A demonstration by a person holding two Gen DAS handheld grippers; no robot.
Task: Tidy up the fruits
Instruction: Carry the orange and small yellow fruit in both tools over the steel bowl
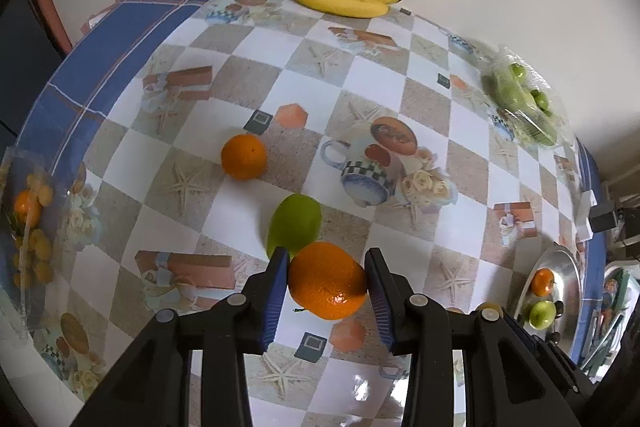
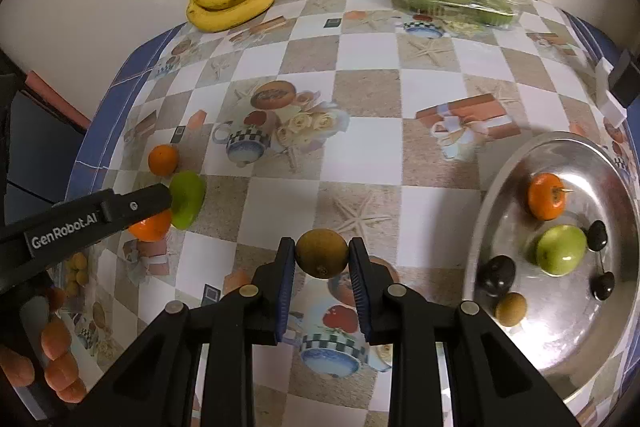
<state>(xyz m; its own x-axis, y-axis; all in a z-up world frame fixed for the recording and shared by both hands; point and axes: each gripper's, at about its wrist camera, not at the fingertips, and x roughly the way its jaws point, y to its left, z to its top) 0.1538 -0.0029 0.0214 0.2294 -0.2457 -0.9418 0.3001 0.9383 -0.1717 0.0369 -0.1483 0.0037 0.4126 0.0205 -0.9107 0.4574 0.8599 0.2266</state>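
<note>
Tangerine (image 1: 327, 281) clamped between left claw (image 1: 327, 291) pads.

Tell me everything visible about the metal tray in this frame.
The tray is a shiny, round, shallow silver dish with a raised rim, sitting flat on the patterned tablecloth at the table's right edge. It holds an orange with a stem stub, a green apple, a small brown fruit and three dark fruits. Neither tool touches it. The left wrist view shows it small, at the right edge.
</note>
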